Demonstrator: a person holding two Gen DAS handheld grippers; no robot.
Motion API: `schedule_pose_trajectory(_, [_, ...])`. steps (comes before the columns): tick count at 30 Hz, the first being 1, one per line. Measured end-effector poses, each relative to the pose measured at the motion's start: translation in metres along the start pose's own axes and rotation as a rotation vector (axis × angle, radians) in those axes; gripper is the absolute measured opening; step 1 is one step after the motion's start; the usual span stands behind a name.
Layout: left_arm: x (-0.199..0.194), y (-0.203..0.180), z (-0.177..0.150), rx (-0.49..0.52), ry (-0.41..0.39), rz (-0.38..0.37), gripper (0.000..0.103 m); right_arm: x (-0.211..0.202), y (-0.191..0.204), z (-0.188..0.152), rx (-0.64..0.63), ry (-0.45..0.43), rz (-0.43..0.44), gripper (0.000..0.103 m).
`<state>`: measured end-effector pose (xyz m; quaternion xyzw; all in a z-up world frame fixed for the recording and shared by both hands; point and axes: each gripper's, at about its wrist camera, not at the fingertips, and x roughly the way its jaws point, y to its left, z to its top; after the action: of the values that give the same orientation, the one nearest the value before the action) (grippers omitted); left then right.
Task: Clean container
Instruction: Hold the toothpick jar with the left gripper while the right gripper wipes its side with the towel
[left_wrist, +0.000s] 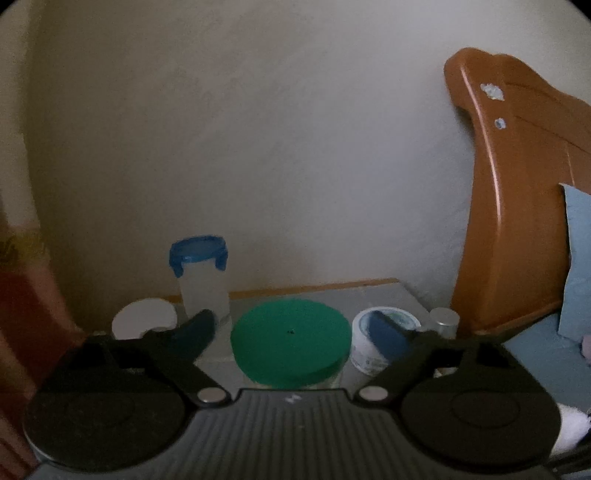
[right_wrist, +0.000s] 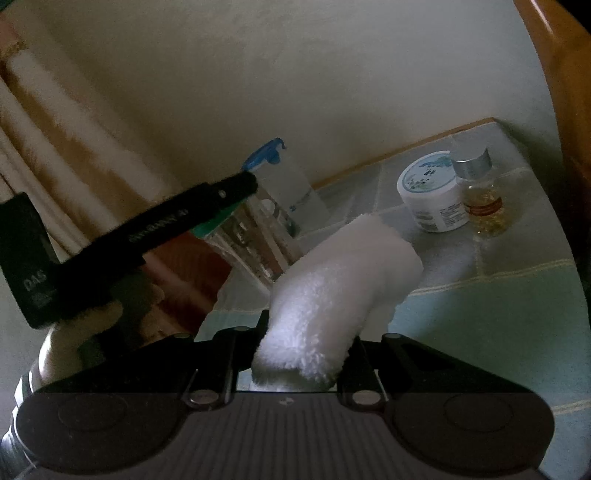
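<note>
**A:** Where is the container?

**B:** The glass jar with the green lid (left_wrist: 290, 338) stands near the front edge of the tiled bedside table (left_wrist: 388, 295), directly ahead of my left gripper (left_wrist: 295, 332). I have a finger on either side of the lid, jaws released, not pressing it as far as I can see. I judge that's how I'll steady it.

**A:** And your right?

**B:** My right gripper (right_wrist: 301, 354) is clenched on a rolled white cloth (right_wrist: 343, 273), which juts forward over the table, ready for wiping.

**A:** Anything crowding you?

**B:** A tall clear tumbler with a blue lid (left_wrist: 201, 275) stands behind the jar towards the back edge. The white cream tub (right_wrist: 430, 192) and small oil bottle (right_wrist: 482, 195) touch each other near the back right corner, clear of the jar.
</note>
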<state>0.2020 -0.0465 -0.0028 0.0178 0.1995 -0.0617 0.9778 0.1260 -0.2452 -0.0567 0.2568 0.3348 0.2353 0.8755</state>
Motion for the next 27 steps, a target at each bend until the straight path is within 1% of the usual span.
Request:
schedule_pose_trajectory(1, [0.001,0.000,0.000,-0.002,0.008,0.006,0.074,-0.001,-0.001,0.000,0.001,-0.003,0.000,0.019])
schedule_pose_trajectory(3, [0.001,0.000,0.000,-0.006,0.014,0.006,0.066,-0.003,-0.002,-0.001,0.001,-0.006,-0.001,0.019])
schedule_pose_trajectory(7, [-0.002,0.003,0.001,-0.011,0.019,-0.009,0.065,-0.003,-0.005,-0.001,0.008,-0.008,0.000,0.019])
schedule_pose_trajectory(11, [-0.002,0.010,0.000,0.006,0.030,-0.073,0.065,-0.004,-0.005,-0.001,0.007,-0.005,0.000,0.019])
schedule_pose_trajectory(15, [0.000,0.022,0.002,0.062,0.037,-0.188,0.065,-0.003,-0.004,-0.001,0.001,0.002,-0.009,0.019])
schedule_pose_trajectory(19, [0.003,0.033,0.003,0.169,0.028,-0.341,0.065,0.001,-0.003,-0.001,-0.003,0.012,-0.024,0.020])
schedule_pose_trajectory(22, [0.006,0.045,0.004,0.231,0.022,-0.445,0.066,0.005,0.000,-0.001,-0.011,0.027,-0.038,0.019])
schedule_pose_trajectory(27, [0.020,0.067,0.010,0.287,0.018,-0.606,0.066,0.011,0.007,-0.001,-0.027,0.053,-0.064,0.020])
